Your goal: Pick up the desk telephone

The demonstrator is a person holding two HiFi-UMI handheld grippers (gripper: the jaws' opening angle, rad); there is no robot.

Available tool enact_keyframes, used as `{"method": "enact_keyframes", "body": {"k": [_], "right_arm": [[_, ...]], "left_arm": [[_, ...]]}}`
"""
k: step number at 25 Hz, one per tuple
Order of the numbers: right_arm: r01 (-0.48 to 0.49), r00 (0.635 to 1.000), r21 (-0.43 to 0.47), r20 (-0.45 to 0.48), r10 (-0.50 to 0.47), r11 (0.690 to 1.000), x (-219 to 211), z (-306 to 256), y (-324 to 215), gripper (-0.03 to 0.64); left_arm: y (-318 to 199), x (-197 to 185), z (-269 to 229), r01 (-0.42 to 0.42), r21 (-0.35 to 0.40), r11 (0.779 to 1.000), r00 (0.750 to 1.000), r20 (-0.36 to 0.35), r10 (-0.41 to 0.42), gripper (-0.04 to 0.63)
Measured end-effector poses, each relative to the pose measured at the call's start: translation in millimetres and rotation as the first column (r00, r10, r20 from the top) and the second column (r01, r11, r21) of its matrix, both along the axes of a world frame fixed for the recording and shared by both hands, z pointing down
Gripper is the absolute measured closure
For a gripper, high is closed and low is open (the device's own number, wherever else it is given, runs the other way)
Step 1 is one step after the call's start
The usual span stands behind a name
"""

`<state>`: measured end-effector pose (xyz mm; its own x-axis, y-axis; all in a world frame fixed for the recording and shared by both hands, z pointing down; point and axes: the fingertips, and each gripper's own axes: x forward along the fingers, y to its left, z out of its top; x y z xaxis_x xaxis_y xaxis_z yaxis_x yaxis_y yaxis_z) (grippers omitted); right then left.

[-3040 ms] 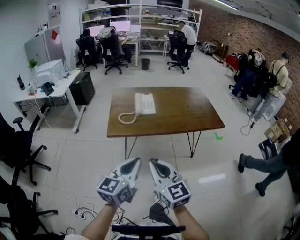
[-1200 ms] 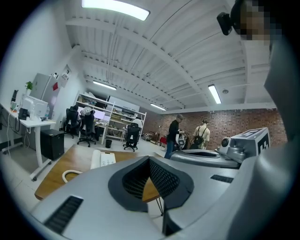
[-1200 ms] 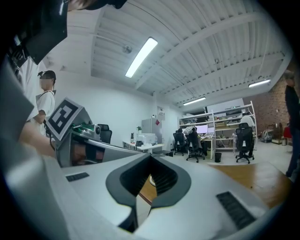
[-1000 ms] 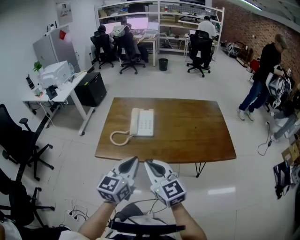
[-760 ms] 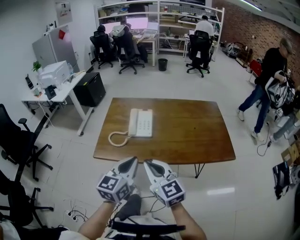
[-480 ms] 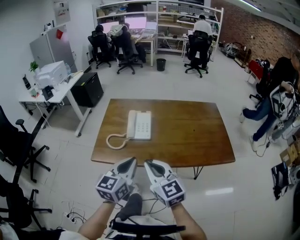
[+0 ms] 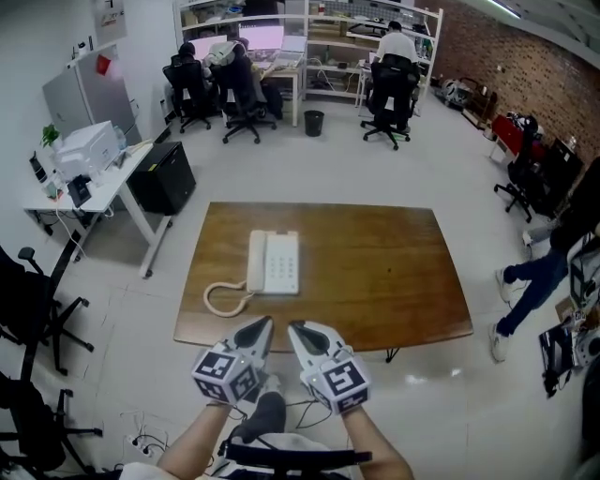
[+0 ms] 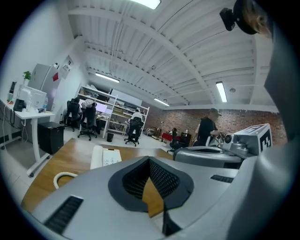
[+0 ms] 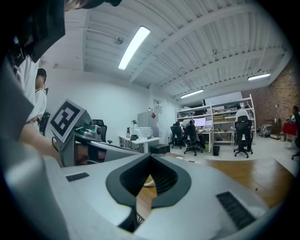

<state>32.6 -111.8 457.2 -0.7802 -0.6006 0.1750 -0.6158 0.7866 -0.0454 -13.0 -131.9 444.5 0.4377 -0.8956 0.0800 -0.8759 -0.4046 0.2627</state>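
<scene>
Both closed, empty: left tongs (image 7: 266,322), right tongs (image 7: 293,327).

We see a cream-white desk telephone (image 7: 273,262) with its pale coiled cord (image 7: 223,298) on a brown wood-grain table (image 7: 375,281), and our grey left gripper (image 7: 259,328) and right gripper (image 7: 300,330) bearing black-and-white square markers.

No words, numbers readable anywhere. Marker cubes (image 7: 228,373) carry only black-white square patterns. Wall poster (image 7: 109,13) and desk telephone (image 7: 273,262) buttons too small to read.
</scene>
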Motion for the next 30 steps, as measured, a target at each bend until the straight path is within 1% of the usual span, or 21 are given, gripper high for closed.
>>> {"method": "enact_keyframes", "body": {"k": [12,21,22,23,24,26,27,30], "right_arm": [[-0.031,0.999,-0.064,0.012,0.032,0.997,-22.1,18.4,-72.7,0.617],[-0.042,0.999,-0.11,-0.013,0.041,0.993,-36.9,35.9,-113.8,0.615],[-0.045,0.999,-0.116,-0.017,0.043,0.992,-37.8,38.5,-118.7,0.581],[-0.049,0.999,-0.125,-0.022,0.046,0.991,-38.4,41.4,-123.7,0.571],[-0.053,0.998,-0.134,-0.025,0.05,0.989,-39.0,44.3,-128.6,0.571],[-0.065,0.998,-0.154,-0.03,0.061,0.986,-40.4,49.4,-137.6,0.571],[-0.07,0.997,-0.161,-0.033,0.066,0.984,-41.2,51.9,-142.1,0.571],[-0.085,0.996,-0.185,-0.045,0.078,0.979,-42.3,62.6,-155.8,0.571]], "left_arm": [[-73.0,-34.6,23.9,0.006,-0.074,0.997,1.0,-0.013,-0.007,0.595],[-116.0,-52.3,42.2,-0.004,-0.123,0.992,1.0,-0.01,0.003,0.595],[-120.0,-54.5,45.8,-0.004,-0.13,0.992,1.0,-0.007,0.003,0.595],[-124.1,-56.7,49.2,-0.006,-0.138,0.99,1.0,-0.006,0.005,0.594],[-128.2,-58.6,52.7,-0.011,-0.148,0.989,1.0,-0.009,0.009,0.582],[-136.7,-62.8,60.4,-0.028,-0.174,0.984,0.999,-0.021,0.024,0.504],[-141.0,-65.8,64.5,-0.033,-0.188,0.982,0.999,-0.026,0.029,0.483],[-153.9,-76.8,77.0,-0.04,-0.222,0.974,0.999,-0.03,0.034,0.477]]}}
